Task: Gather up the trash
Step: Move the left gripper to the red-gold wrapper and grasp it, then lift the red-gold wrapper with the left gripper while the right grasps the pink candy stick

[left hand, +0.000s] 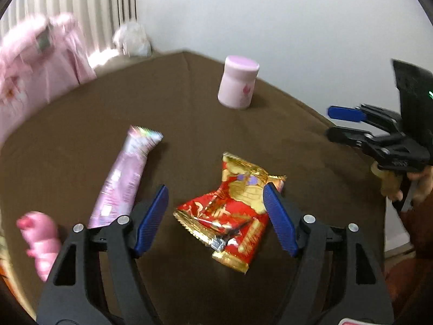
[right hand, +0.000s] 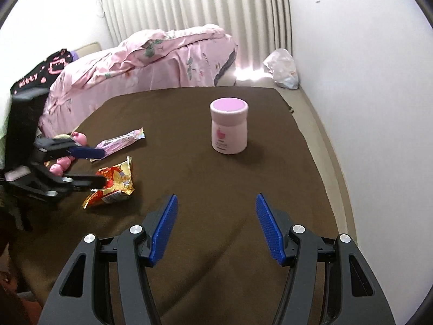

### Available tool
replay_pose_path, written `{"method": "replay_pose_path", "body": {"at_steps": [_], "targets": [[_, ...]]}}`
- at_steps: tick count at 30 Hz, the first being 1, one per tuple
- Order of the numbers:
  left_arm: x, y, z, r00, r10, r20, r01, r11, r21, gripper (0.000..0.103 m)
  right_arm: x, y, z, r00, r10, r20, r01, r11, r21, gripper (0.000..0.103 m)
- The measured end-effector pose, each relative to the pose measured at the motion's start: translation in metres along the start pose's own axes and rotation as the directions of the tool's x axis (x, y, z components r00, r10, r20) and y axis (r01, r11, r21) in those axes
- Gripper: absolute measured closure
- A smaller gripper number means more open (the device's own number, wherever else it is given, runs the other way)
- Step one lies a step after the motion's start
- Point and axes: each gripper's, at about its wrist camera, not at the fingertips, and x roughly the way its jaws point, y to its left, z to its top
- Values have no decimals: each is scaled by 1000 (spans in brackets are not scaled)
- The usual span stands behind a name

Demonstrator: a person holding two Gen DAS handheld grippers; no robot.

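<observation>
Now your left gripper [left hand: 215,211] spread wide, red-gold wrapper [left hand: 230,214] between pads; right gripper [right hand: 216,227] wide, empty; wrapper print unreadable.

2 wrappers [left hand: 230,211], 1 jar [left hand: 238,85], 1 toy [left hand: 40,238]

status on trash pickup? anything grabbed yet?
Nothing collected yet. In hand: left gripper is open around the red-gold wrapper, not shut on it. Right gripper is open and holds nothing. Left to do: that wrapper and the pink wrapper, both lying on the brown table.
</observation>
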Motion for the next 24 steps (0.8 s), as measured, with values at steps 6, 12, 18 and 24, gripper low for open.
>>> {"method": "replay_pose_path", "body": {"at_steps": [6,12,18,24], "targets": [[-3,-13,-9,998,-52,-40,50,997,-63,36,5,-1,-4,1000,2,-13,-2,1000,1,46],[-9,-18,-27,1000,6,-7,-7,988,-152,69,14,19,-2,1000,8,-19,-9,999,-47,46],[-30,-1,-31,998,29,58,-11,959,-283,84,11,39,0,1000,14,-19,-16,994,-105,46],[-87,-2,-45,975,156,157,-100,943,-318,84,24,64,19,993,120,-19,-121,986,-112,46]]}}
